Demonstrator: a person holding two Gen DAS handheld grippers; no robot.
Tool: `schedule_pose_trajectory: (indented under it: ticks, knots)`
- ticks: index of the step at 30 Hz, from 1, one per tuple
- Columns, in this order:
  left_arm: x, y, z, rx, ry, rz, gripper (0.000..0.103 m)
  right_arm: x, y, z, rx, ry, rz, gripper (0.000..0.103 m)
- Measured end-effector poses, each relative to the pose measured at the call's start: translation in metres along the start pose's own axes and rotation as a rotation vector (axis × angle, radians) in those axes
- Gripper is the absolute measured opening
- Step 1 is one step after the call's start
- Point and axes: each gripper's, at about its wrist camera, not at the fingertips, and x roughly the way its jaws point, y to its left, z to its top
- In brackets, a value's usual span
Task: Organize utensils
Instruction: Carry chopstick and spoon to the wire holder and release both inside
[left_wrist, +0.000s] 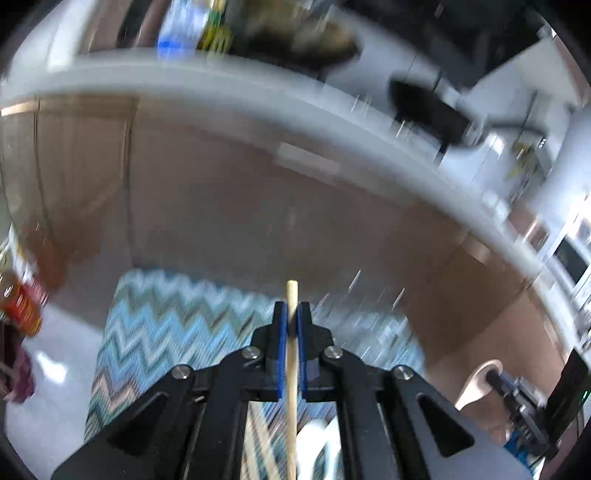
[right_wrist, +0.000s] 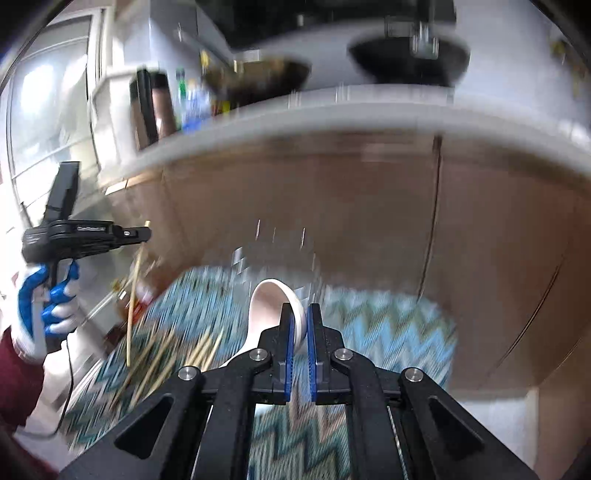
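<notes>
The left gripper (left_wrist: 291, 314) stands above a zigzag-patterned woven mat (left_wrist: 155, 332), with a thin pale wooden chopstick (left_wrist: 291, 369) clamped between its pads, the stick's end jutting forward past the fingertips. The mat lies before a run of brown wooden cabinet doors (left_wrist: 221, 192), and a long white countertop (left_wrist: 229, 81) sits on top of them. On that counter, blurred bottles (left_wrist: 177, 33) stand to the left and a dark pan (left_wrist: 424, 107) to the right. In the right wrist view, the right gripper (right_wrist: 299, 321) pinches the rim of a white ceramic soup spoon (right_wrist: 266, 306) over the same mat. Loose wooden chopsticks (right_wrist: 166, 354) lie on the mat to its left.
</notes>
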Motion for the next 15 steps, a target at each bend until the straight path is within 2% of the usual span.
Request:
schedule_pose_trajectory:
  ticks: [4,8,11,15]
  knots:
    - [-0.011,-0.030,0.031,-0.009,-0.225,-0.016,0.005,0.001,0.013,0.034,-0.049,-0.133,-0.151,0.006]
    - [0.004,-0.048,0.045,-0.033,-0.355,-0.016,0.005,0.023,0.026,0.055,-0.090,-0.219,-0.270,0.006]
    - [0.025,-0.064,0.048,-0.011,-0.423,0.017,0.005,0.049,0.029,0.057,-0.128,-0.230,-0.339,0.006]
    - [0.059,-0.072,0.036,0.029,-0.460,0.082,0.005,0.079,0.033,0.046,-0.167,-0.219,-0.405,0.006]
